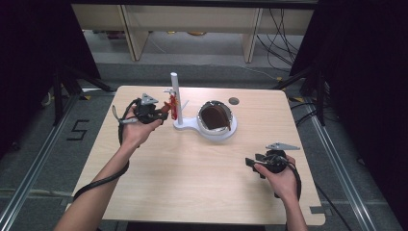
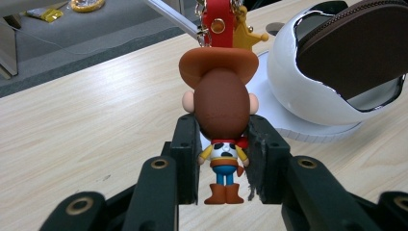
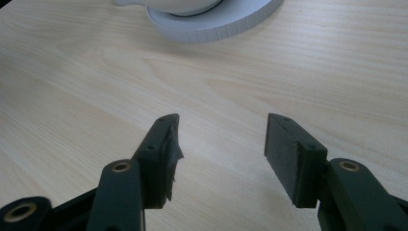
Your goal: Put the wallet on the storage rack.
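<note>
The left gripper [image 1: 161, 111] is at the white stand [image 1: 174, 96], which rises near the far middle of the counter [image 1: 192, 183]. A little cowboy doll keychain [image 2: 222, 125] hangs from the stand's hook by a red strap [image 2: 217, 21], with a yellow star charm [image 2: 246, 32] beside it. In the left gripper view, the doll hangs right between the jaws. The jaws are narrow and sit at each side of the doll's round brown head, at about its 3 and 9 o'clock. They look like they touch the head, so this is probably a soft hold, but I cannot tell how tight it is. The doll's orange boots dangle just above the counter.

At 3 o'clock from the stand sits a white bowl-shaped holder [image 1: 217, 131] with a brown zip pouch [image 1: 214, 117] inside it.

The right gripper [image 1: 255, 162] rests low on the counter at about 5 o'clock from the holder, well apart from it. Its jaws are open wide with nothing between them.

The step looks like taking the keychain off the hook. Next, the left jaws need to squeeze firmly, then lift the doll up so the strap's ring slides off the hook. Pulling sideways could tip the stand, so the move should be slow and go along the hook
</note>
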{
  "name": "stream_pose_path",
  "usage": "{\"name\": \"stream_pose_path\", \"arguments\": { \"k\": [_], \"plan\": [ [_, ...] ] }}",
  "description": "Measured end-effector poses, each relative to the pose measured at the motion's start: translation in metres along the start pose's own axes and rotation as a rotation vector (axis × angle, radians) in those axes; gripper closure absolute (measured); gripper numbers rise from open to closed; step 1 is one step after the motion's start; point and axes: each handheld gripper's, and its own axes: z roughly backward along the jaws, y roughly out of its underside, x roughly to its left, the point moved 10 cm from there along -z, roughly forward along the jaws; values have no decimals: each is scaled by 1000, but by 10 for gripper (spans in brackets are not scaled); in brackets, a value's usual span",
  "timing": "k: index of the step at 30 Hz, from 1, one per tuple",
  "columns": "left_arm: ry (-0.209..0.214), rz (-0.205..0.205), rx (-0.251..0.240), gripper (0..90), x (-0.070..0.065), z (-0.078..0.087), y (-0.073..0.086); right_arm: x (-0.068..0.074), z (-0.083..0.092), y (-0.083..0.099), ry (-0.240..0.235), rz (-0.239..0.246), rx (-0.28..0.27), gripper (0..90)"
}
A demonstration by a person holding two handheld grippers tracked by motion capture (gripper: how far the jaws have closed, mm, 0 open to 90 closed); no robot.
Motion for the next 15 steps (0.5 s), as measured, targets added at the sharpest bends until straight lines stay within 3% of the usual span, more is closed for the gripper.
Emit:
{"name": "stream_pose_path", "arguments": {
  "k": [1, 2, 6, 7, 8, 12, 14, 15],
  "plan": [
    [4, -16, 17, 668, 0, 0, 2, 0, 0, 0, -1, 2, 0, 470],
    [7, 13, -6, 665, -2, -3, 0, 3, 1, 1, -9, -28, 8, 470],
    [18, 14, -3, 650, -3, -6, 3, 3, 1, 0, -9, -27, 5, 469],
    [23, -8, 20, 644, -2, -5, 5, 3, 1, 0, -8, -29, 2, 469],
    [28, 9, 9, 636, -3, -6, 5, -1, 2, -1, 10, 7, -5, 469],
    [28, 19, 4, 576, -4, -6, 7, 0, 1, -1, -2, 4, -7, 468],
    [31, 0, 26, 525, -2, -6, 11, -1, 1, -1, 1, 8, -6, 468],
    [23, 23, 8, 503, -2, -7, 11, -1, 2, -1, 10, 9, -6, 468]
  ]
}}
